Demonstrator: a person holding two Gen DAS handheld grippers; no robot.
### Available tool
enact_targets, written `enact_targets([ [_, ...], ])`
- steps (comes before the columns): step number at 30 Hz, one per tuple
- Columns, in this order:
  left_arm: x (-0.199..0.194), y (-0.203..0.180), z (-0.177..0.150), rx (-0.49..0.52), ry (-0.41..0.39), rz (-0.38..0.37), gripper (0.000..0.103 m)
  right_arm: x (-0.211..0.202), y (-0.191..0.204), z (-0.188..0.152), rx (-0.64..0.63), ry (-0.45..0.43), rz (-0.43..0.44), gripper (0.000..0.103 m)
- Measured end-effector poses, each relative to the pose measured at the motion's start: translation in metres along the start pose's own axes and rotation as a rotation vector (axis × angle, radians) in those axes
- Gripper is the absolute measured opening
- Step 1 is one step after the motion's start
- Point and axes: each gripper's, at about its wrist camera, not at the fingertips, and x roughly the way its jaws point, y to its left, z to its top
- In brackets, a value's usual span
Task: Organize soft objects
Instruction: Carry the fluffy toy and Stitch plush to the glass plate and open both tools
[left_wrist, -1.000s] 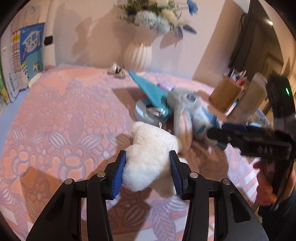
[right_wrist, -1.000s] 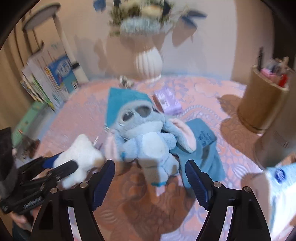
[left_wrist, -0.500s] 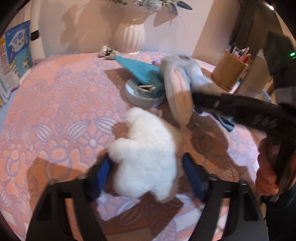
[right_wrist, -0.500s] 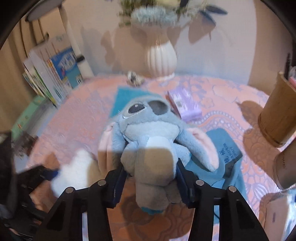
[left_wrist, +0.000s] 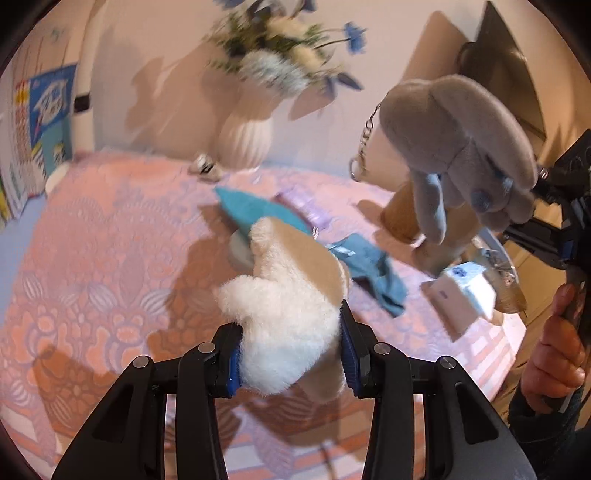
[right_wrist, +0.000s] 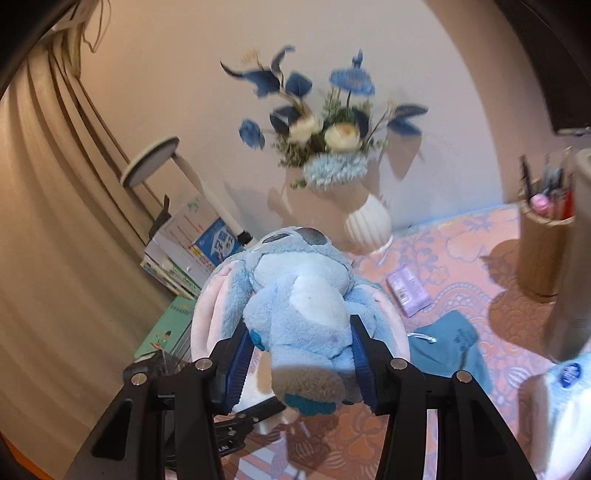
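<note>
The left gripper (left_wrist: 291, 350) is clamped on the white plush (left_wrist: 288, 306), and the right gripper (right_wrist: 301, 365) pinches the blue plush (right_wrist: 299, 314) at its belly — both toys hang above the pink tablecloth (left_wrist: 110, 258). To carry them well, I judge the squeeze should stay steady and the travel level. The long ears and keychain (left_wrist: 364, 147) should swing clear of the vase (right_wrist: 367, 221).

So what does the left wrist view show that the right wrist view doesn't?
Only the left wrist view: the left gripper clamping the white plush toy, and the person's right hand.
Only the right wrist view: the blue plush's face, the beige curtain and the stacked books.
Both: the blue plush held aloft by the right gripper, the white ribbed vase, the teal cloth, the patterned pink tablecloth.
</note>
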Motion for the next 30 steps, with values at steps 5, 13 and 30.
enact_targets([
  [5, -0.015, -0.04, 0.013, 0.067, -0.058, -0.047, 0.039, -0.035, -0.014, -0.011, 0.072, 0.001, 0.015, 0.049],
  [13, -0.012, -0.133, 0.039, 0.208, -0.111, -0.172, 0.039, -0.118, -0.04, -0.021, 0.071, -0.091, -0.212, 0.049],
  [30, 0.09, -0.334, 0.061, 0.419, -0.02, -0.382, 0.039, -0.284, -0.152, -0.011, 0.241, -0.393, -0.769, 0.049],
])
